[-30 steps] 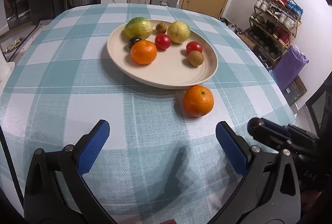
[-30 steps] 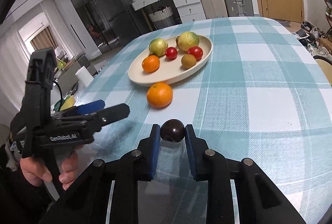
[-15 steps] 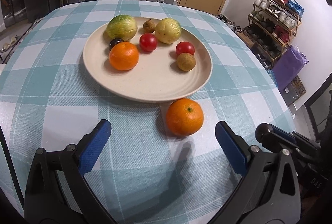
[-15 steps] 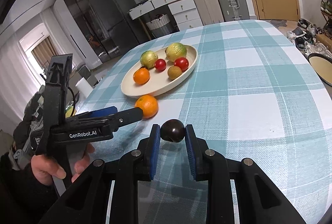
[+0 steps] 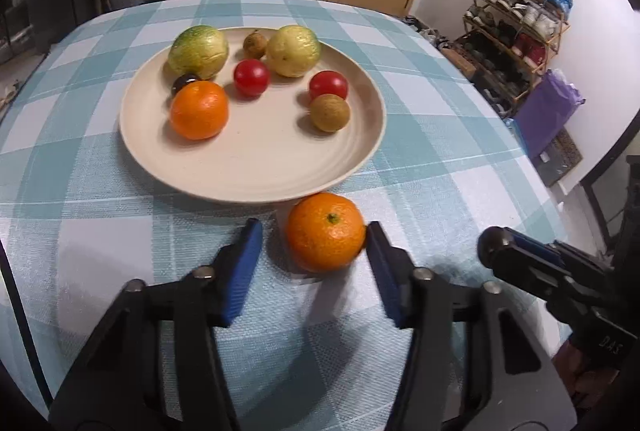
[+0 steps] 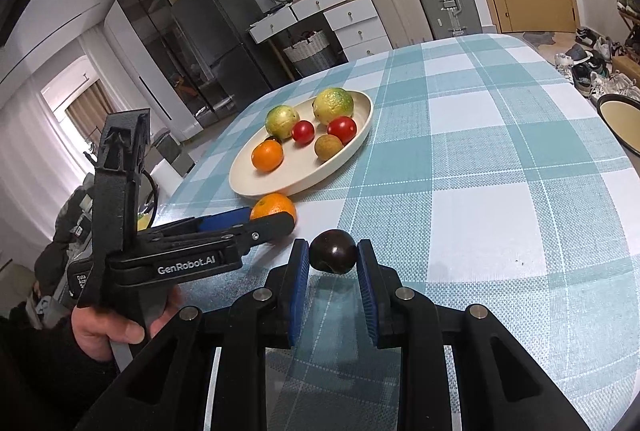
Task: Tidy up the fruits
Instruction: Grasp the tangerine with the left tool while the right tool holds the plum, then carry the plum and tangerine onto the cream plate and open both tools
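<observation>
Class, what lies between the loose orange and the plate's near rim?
Only bare checked tablecloth, seen in the left wrist view: the orange sits just off the plate.

Checked tablecloth [image 5: 420,135] under cream plate [image 5: 256,175], loose orange [image 5: 326,231].

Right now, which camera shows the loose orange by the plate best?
The left wrist view: the orange sits whole and close, between the left gripper as its jaws close, just off the plate. In the right wrist view that gripper's finger hides the lower part of it.
</observation>
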Action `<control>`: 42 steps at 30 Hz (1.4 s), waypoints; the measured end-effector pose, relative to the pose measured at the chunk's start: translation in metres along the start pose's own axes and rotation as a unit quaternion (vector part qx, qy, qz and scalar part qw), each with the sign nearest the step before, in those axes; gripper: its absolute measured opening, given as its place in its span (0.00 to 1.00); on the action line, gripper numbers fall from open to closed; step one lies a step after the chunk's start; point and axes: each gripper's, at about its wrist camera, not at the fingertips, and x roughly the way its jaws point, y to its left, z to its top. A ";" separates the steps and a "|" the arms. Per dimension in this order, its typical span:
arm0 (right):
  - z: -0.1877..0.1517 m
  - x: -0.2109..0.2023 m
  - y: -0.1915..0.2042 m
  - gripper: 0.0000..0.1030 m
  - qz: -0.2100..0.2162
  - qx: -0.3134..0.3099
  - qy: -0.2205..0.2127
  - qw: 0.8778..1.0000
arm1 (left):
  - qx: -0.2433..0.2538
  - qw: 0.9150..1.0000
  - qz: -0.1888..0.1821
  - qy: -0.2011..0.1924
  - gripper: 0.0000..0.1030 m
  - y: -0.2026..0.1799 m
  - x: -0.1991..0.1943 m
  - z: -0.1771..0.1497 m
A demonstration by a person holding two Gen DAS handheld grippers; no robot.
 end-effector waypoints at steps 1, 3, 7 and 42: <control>0.000 0.000 -0.001 0.24 0.001 0.002 0.000 1.000 | 0.002 1.000 -0.007 0.002 0.35 -0.001 0.000 0.000; -0.001 0.000 -0.002 0.24 0.002 0.005 0.000 1.000 | 0.021 1.000 0.001 0.002 0.35 -0.006 0.000 -0.001; -0.001 0.000 -0.002 0.24 0.004 0.007 0.001 1.000 | 0.030 0.999 -0.014 0.009 0.34 -0.010 -0.003 -0.003; 0.047 0.025 0.049 0.24 0.030 -0.040 -0.017 0.999 | -0.023 0.997 -0.044 -0.054 0.34 0.058 -0.074 0.032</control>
